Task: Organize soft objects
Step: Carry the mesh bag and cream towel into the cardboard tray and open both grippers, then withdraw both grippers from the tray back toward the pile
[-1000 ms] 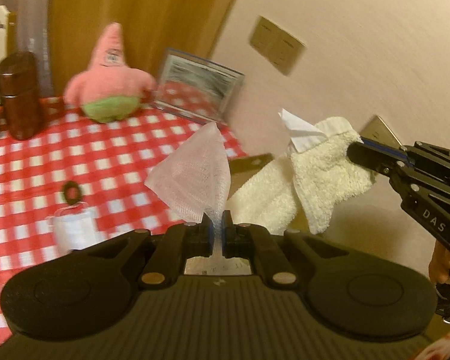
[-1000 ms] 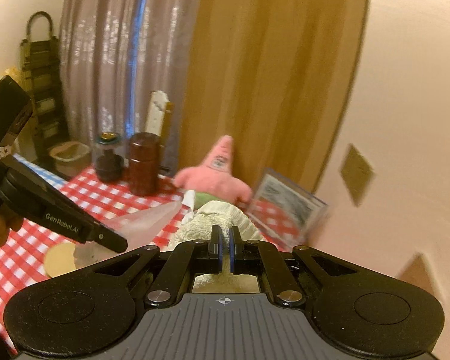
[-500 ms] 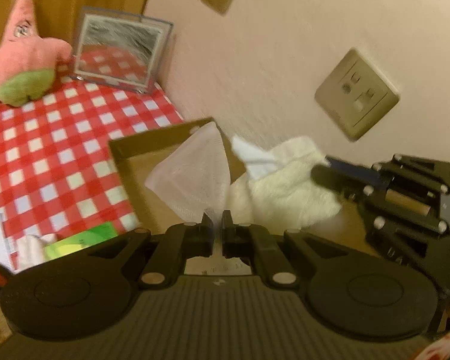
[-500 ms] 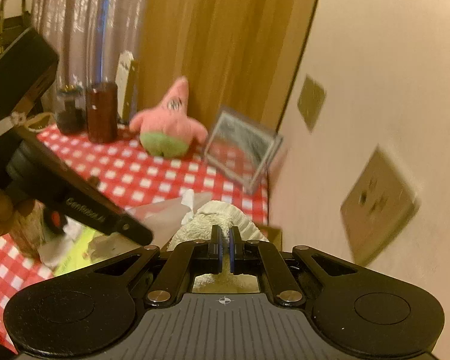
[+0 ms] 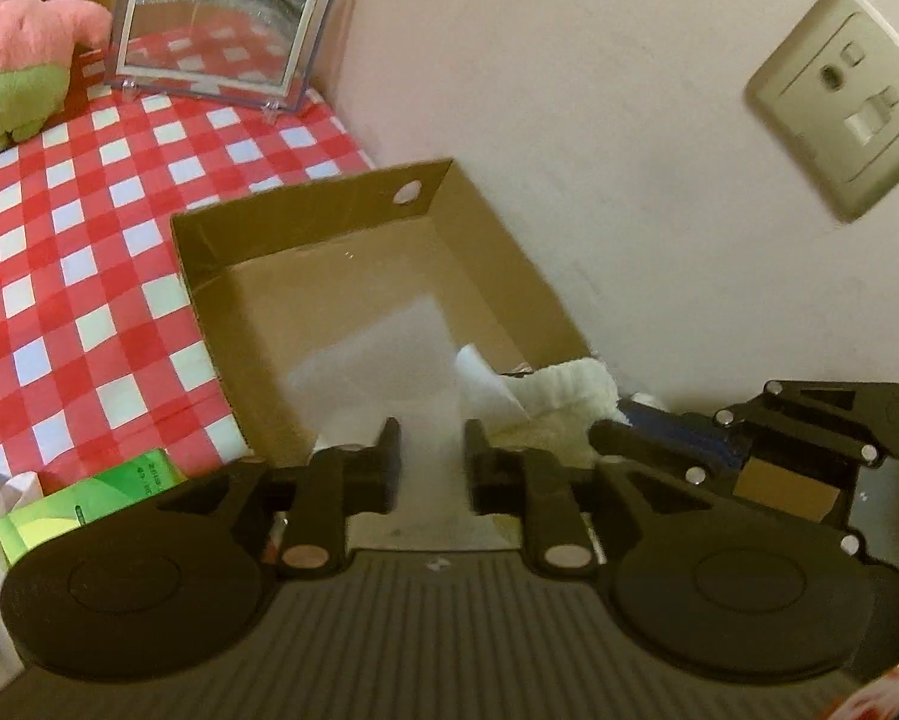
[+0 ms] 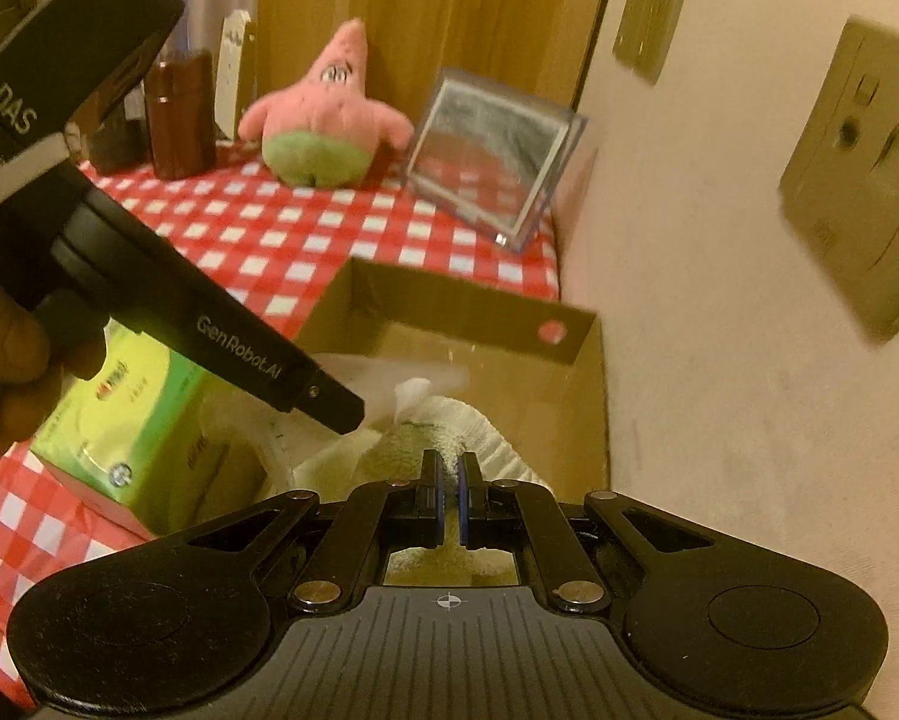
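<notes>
An open cardboard box [image 5: 305, 204] stands on the red checked table against the wall; it also shows in the right wrist view [image 6: 449, 312]. My left gripper [image 5: 428, 444] has its jaws parted, and a thin white mesh cloth [image 5: 383, 360] blurs between and ahead of them over the box. My right gripper [image 6: 448, 480] is shut on a cream fluffy towel [image 6: 449, 426] with a white tag, held over the box's near right side. The towel [image 5: 563, 402] and the right gripper's fingers [image 5: 641, 441] show in the left wrist view.
A pink starfish plush [image 6: 323, 114] and a framed mirror [image 6: 491, 150] stand at the table's back. A green tissue box [image 6: 131, 420] sits left of the cardboard box. A brown jar [image 6: 179, 120] is behind. Wall sockets [image 5: 839, 102] are to the right.
Both grippers moved down toward the cardboard box. My left gripper's jaws opened and the mesh cloth is slipping out, blurred. The right gripper stays shut on the towel.
</notes>
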`<state>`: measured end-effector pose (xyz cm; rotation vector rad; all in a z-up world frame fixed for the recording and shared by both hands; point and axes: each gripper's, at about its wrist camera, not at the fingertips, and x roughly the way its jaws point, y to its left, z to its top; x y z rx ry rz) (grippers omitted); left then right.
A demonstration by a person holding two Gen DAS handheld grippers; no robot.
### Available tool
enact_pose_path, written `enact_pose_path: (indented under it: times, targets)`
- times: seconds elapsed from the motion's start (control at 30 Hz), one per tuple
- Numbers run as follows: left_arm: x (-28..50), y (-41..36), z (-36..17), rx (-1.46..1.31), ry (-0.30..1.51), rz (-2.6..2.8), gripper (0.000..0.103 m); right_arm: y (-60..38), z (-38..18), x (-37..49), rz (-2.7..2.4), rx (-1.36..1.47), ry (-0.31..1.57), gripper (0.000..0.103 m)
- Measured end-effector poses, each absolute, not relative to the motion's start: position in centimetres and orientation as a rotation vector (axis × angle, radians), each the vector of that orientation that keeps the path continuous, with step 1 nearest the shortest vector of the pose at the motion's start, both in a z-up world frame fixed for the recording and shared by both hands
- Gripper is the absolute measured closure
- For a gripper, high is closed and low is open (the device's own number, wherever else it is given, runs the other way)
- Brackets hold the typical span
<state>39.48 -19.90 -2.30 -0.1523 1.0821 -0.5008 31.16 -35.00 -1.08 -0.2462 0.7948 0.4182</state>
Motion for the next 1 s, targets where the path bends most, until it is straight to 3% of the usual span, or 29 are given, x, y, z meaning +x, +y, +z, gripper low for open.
enact_pose_path:
  times: [0.1,0.5,0.53,0.6,0.63,1.0]
  targets:
    - [39.5,-19.4,-2.5,-0.16,1.074,-0.503,0.074,-35.1,-2.1,31.6,0.417,-0.239,0.814,0.099]
    - [37.0,-16.4,1.4,-0.17,0.976,-0.469,0.071,-35.4,-1.9,31.5,0.413,-0.178,0.824,0.096]
    - [36.6,-16.1,1.8,-0.17,0.966,-0.464,0.07,-35.3,-1.5,31.3,0.415,-0.181,0.817,0.089]
    - [35.8,-15.7,2.5,-0.16,0.948,-0.449,0.068,-35.3,-0.8,30.6,0.413,-0.177,0.802,0.056]
    - [35.5,-15.5,2.9,-0.154,0.937,-0.442,0.067,-35.4,-0.3,30.2,0.415,-0.169,0.791,0.05]
    - [29.6,-11.9,7.4,-0.137,0.825,-0.388,0.059,-35.2,4.0,25.9,0.395,-0.142,0.745,0.047]
